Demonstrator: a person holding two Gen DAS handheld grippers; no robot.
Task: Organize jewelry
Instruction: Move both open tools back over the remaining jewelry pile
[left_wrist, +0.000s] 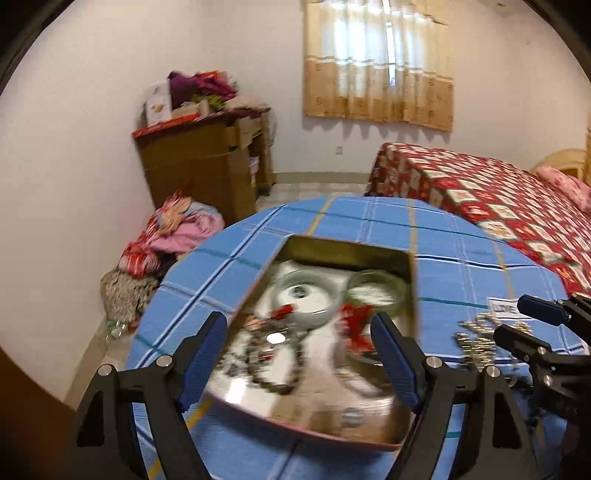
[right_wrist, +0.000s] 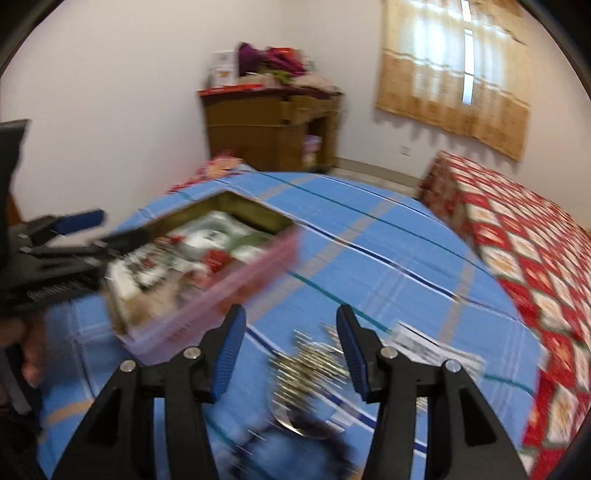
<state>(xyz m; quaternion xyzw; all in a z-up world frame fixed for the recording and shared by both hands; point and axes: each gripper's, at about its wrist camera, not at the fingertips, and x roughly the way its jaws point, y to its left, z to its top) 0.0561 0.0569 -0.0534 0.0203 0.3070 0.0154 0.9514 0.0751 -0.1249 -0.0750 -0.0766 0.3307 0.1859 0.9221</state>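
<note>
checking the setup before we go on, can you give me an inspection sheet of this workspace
surface: round table under a blue checked cloth.
job's things: open tin box holding bangles and a dark bead necklace, blurred; a pile of gold jewelry lies on the cloth beside the box.
clutter: white card with print, next to the gold pile.
grippers: left claw open wide over the box, nothing gripped; right claw open above the gold pile, pads not touching it.
cables: nothing seen.
surroundings: bed with red patterned cover, wooden cabinet piled with clothes, heap of clothes on the floor, curtained window.
</note>
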